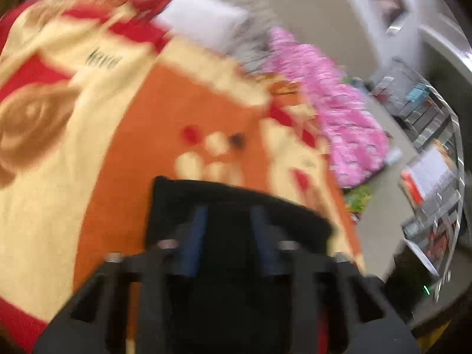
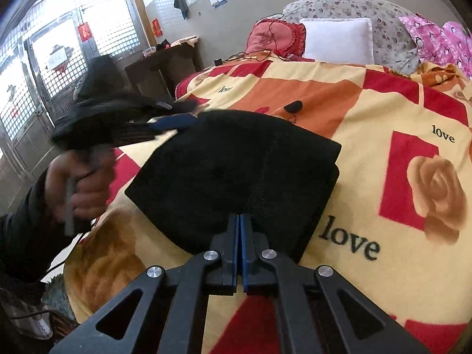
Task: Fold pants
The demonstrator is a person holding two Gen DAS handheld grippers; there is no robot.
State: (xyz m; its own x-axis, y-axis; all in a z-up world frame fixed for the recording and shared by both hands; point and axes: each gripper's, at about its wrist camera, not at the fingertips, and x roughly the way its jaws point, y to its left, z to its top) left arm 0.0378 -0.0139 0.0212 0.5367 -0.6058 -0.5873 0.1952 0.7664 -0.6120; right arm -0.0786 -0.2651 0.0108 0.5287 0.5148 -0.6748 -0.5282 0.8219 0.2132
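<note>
Right claw (image 2: 239,221): matte black frame, two angled linkage arms per side with triangular cutouts, four round silver screws (image 2: 212,255) at the pivots, blue pads on the inner finger faces. Left claw (image 1: 230,215): same black frame, same silver screws, blue fingers (image 1: 196,236), all motion-blurred. In the right wrist view it shows as a black body with a blue tip. Left hand (image 2: 85,188): bare skin, dark sleeve (image 2: 26,236) at the wrist, grey grip bar.
</note>
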